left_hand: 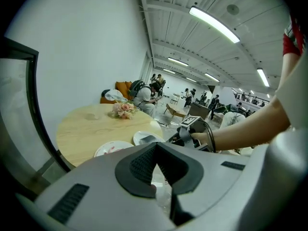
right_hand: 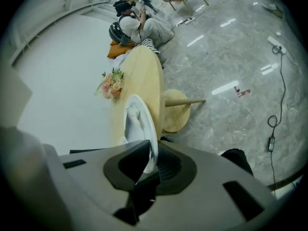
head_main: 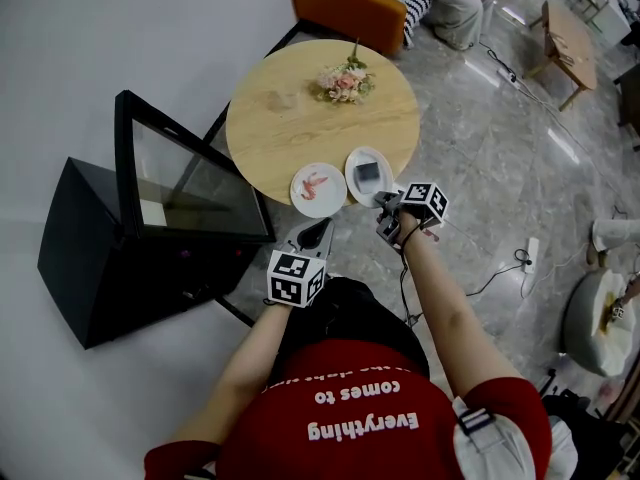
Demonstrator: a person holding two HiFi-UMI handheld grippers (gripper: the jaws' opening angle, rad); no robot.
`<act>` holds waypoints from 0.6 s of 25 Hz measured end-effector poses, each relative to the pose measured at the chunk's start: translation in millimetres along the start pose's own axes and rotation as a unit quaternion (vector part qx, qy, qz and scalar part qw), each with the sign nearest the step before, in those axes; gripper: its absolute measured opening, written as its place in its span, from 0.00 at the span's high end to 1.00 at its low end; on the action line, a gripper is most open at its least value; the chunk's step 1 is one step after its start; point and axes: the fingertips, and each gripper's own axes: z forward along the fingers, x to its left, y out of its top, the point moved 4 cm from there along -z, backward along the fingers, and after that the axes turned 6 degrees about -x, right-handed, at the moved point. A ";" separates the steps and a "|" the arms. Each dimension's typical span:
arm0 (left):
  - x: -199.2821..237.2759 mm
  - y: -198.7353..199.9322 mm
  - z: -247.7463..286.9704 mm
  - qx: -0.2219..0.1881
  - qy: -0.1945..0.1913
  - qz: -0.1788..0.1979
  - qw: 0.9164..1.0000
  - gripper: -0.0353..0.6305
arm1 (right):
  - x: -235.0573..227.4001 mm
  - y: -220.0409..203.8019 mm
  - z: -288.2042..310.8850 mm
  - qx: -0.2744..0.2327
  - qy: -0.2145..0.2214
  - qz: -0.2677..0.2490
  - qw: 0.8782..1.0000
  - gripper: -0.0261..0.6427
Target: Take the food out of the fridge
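Observation:
A white plate (head_main: pixel 366 174) with a dark grey portion of food lies at the near edge of the round wooden table (head_main: pixel 280 118). My right gripper (head_main: pixel 384 201) is shut on its near rim. In the right gripper view the plate (right_hand: pixel 142 121) runs edge-on out of the jaws of the gripper (right_hand: pixel 147 165). Beside it sits a second white plate (head_main: pixel 318 188) (left_hand: pixel 111 148) with pink food. My left gripper (head_main: pixel 316 234) (left_hand: pixel 155 150) hangs below the table edge, shut and holding nothing. The black fridge (head_main: pixel 100 258) stands at the left with its glass door (head_main: pixel 190 183) swung open.
A bunch of flowers (head_main: pixel 345 81) (left_hand: pixel 123 109) stands at the table's far side. Beyond are an orange sofa (head_main: pixel 345 8) with seated people and a small wooden table (head_main: pixel 565 33). Cables and a power strip (head_main: pixel 531 253) lie on the marble floor at the right.

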 end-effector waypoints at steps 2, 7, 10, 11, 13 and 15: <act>-7.3 -0.7 2.5 0.004 -0.010 0.006 1.000 0.94 | 3.7 2.3 2.4 -0.002 -0.007 -0.014 1.000 0.88; -16.2 -4.6 5.1 0.012 -0.015 0.012 1.000 0.94 | 5.6 0.6 6.1 0.002 -0.054 -0.051 0.997 0.70; -17.6 -6.9 2.4 0.015 -0.011 0.014 1.000 0.94 | 6.4 1.8 -2.7 -0.024 -0.094 -0.146 0.985 0.70; -17.4 -6.2 1.3 0.013 -0.011 0.015 1.000 0.94 | 8.2 2.8 -6.7 -0.030 -0.111 -0.187 0.976 0.70; -16.8 -4.1 -0.3 0.011 -0.008 0.015 1.000 0.94 | 11.5 7.2 -20.0 -0.057 -0.156 -0.262 0.951 0.70; -16.8 -2.8 -0.7 0.010 0.001 0.014 1.000 0.94 | 13.8 11.0 -42.0 -0.107 -0.194 -0.311 0.924 0.70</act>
